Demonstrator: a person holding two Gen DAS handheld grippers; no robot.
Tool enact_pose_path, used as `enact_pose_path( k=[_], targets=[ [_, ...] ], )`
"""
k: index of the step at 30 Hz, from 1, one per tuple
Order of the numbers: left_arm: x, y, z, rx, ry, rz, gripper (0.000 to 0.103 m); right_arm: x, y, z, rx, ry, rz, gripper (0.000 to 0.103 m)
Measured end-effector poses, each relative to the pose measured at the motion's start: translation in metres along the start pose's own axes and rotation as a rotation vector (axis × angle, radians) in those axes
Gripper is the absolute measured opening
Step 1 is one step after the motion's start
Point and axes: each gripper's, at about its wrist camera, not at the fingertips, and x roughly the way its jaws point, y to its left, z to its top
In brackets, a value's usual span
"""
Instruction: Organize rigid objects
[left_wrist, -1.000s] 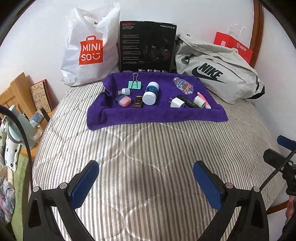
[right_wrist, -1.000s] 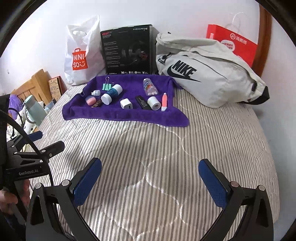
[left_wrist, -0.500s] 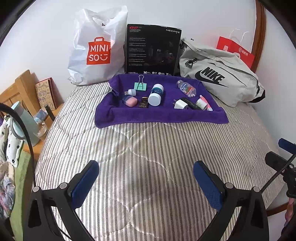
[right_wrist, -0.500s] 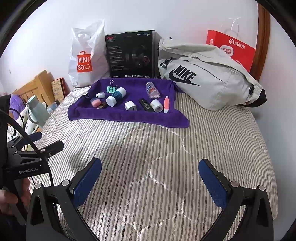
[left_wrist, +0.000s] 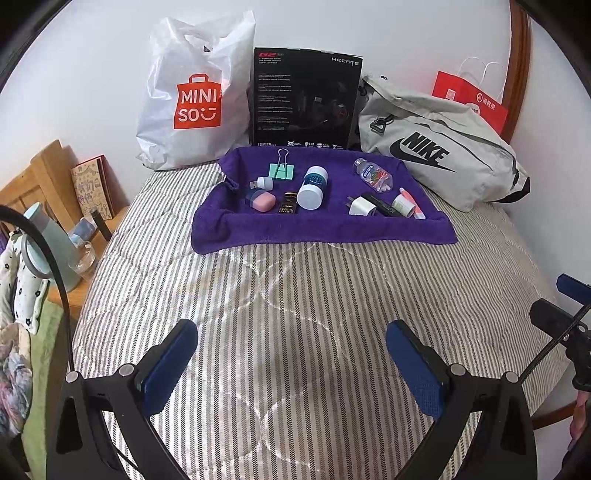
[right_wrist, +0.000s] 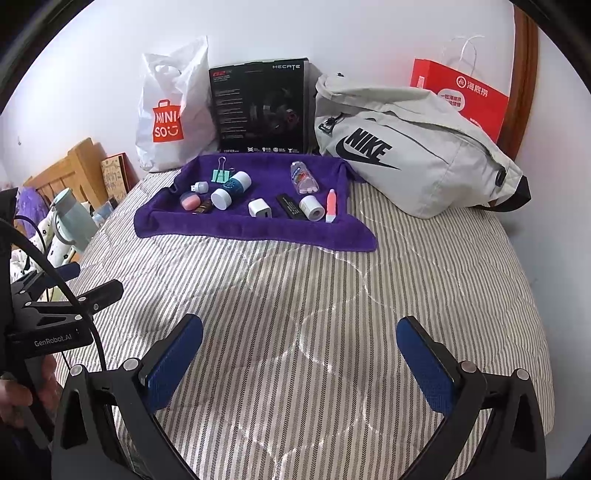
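A purple towel (left_wrist: 325, 229) (right_wrist: 258, 229) lies at the far end of a striped bed. On it lie a green binder clip (left_wrist: 281, 170), a small USB stick (left_wrist: 263, 183), a pink and blue case (left_wrist: 260, 200), a blue and white bottle (left_wrist: 312, 186), a white charger (left_wrist: 360, 206), a black bar (right_wrist: 291, 206), a clear pill bottle (left_wrist: 373, 176), a white roll (right_wrist: 311, 208) and a pink tube (right_wrist: 331, 205). My left gripper (left_wrist: 291, 363) and right gripper (right_wrist: 300, 360) are both open and empty, hovering over the near part of the bed, well short of the towel.
Behind the towel stand a white Miniso bag (left_wrist: 192, 99), a black box (left_wrist: 306, 101), a grey Nike bag (left_wrist: 439, 155) and a red paper bag (right_wrist: 461, 96). A wooden bedside stand with a kettle (left_wrist: 44, 236) is at the left.
Both grippers have pulled back and tilted slightly, so the towel and objects look farther away and higher in view. Nothing on the towel moved; both grippers stayed open.
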Motion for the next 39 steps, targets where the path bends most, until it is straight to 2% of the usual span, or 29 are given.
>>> enact_pose_path(
  k=[39],
  targets=[
    [-0.0041, 0.0001, 0.0012, 0.004, 0.0, 0.01, 0.103, -0.0006, -0.001, -0.0039, 0.001, 0.001, 0.004, 0.103]
  ],
)
